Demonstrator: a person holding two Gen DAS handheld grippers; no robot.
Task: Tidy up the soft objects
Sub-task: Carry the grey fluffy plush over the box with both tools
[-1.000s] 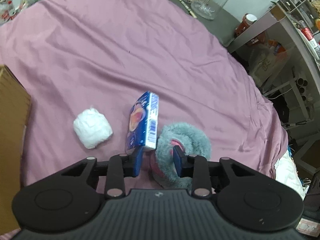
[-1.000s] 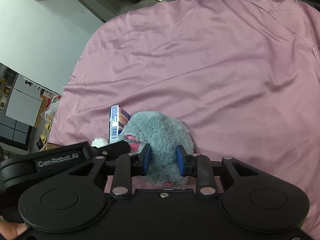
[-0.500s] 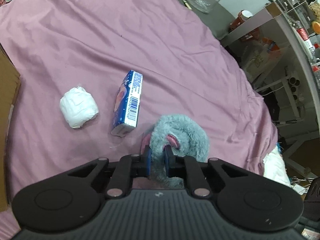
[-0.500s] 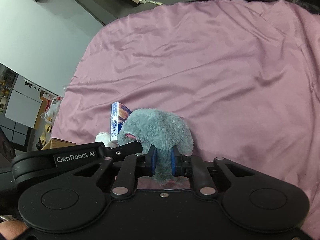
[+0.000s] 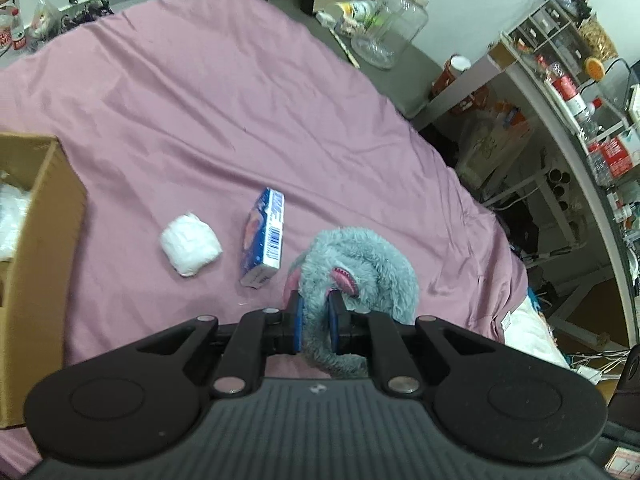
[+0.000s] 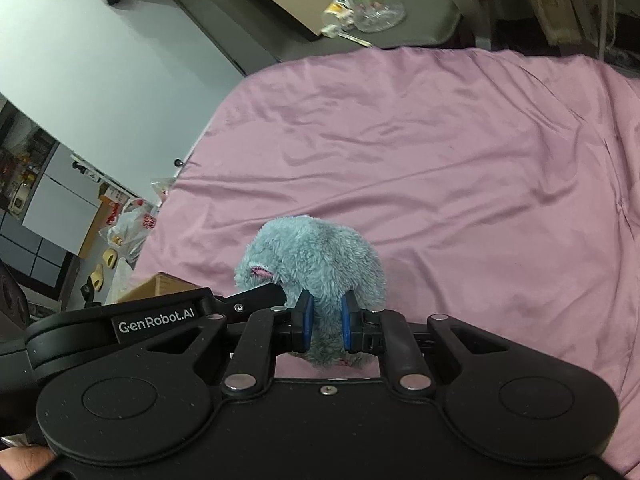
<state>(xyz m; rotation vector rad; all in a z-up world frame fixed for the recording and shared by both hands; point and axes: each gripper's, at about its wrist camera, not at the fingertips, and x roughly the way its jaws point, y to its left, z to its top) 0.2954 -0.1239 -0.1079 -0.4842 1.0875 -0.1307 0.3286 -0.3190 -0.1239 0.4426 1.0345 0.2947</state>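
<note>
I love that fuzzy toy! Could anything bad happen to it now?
Maybe. Both the left gripper and the right gripper pinch the grey plush toy; pulling apart could stretch it. Each grabs only fluff, so it might slip. It could also bump the blue box nearby.

both grippers pinch the grey plush toy [image 5: 356,264]: left gripper [image 5: 316,322] at its 7 o'clock side, right gripper [image 6: 326,320] at 6 o'clock, blue pads pressed into fur.

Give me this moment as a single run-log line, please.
left tool: shut on grey plush toy | right tool: shut on same toy | white bundle, blue box: on pink sheet
</note>
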